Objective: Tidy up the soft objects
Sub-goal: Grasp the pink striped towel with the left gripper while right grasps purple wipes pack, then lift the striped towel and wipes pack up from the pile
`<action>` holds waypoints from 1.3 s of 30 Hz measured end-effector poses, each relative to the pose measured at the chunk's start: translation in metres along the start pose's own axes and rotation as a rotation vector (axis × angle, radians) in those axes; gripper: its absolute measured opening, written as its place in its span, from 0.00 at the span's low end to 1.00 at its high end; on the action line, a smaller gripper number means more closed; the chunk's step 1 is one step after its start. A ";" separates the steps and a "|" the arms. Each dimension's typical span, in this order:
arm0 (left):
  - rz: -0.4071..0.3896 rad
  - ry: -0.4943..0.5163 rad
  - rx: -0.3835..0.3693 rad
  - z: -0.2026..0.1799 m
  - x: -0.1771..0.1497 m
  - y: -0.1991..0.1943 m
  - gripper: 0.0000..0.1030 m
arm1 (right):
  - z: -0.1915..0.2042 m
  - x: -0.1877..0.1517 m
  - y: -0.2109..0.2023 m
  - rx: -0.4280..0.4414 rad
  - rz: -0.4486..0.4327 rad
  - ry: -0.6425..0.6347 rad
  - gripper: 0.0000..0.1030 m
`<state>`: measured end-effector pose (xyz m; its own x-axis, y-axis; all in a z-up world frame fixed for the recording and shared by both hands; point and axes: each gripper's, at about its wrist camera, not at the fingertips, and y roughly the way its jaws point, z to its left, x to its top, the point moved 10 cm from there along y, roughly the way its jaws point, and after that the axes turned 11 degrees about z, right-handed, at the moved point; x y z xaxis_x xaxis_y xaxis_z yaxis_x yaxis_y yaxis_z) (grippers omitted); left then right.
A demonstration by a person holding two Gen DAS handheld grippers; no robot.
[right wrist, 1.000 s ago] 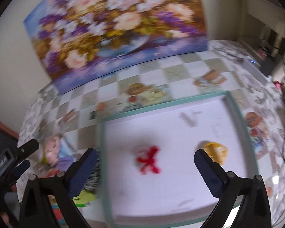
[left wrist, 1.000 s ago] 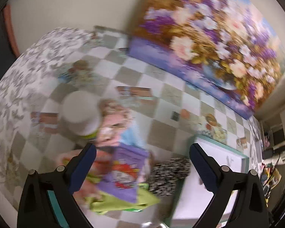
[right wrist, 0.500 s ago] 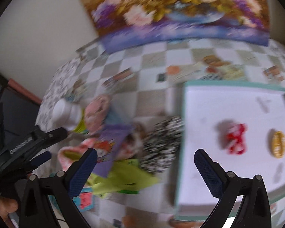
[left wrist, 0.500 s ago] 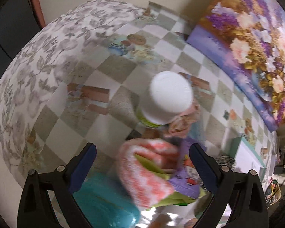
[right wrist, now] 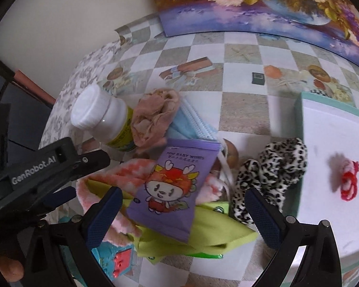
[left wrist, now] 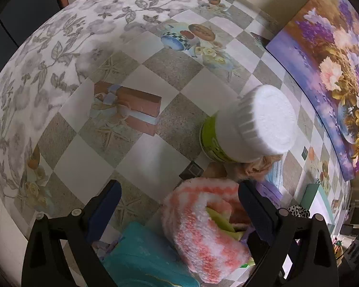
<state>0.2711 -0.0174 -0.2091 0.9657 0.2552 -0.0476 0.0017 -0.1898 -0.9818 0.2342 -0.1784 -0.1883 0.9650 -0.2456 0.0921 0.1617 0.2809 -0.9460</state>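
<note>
The left gripper [left wrist: 179,205] hangs wide open and empty right over the fuzzy pink-and-white cloth [left wrist: 203,229], which lies rolled between its fingers, its long side running toward the camera, nearer than the right gripper [right wrist: 183,211].

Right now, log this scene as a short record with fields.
surface: checkered tablecloth
pile: pink-and-white fuzzy cloth, purple baby wipes pack, green cloth, blue face mask, leopard-print scrunchie
hard item: white-capped bottle, beside the pile
tray: holds red scrunchie
left tool: open, over fuzzy cloth
right tool: open, above pile
</note>
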 end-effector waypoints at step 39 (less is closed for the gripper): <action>-0.001 0.041 -0.200 -0.036 -0.005 -0.005 0.14 | -0.026 0.003 -0.015 0.023 0.002 0.059 0.56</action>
<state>0.2756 -0.0522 -0.1975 0.9754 0.2176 -0.0355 0.0501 -0.3756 -0.9254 0.2298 -0.2070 -0.1821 0.9516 -0.2992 0.0710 0.1653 0.3030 -0.9386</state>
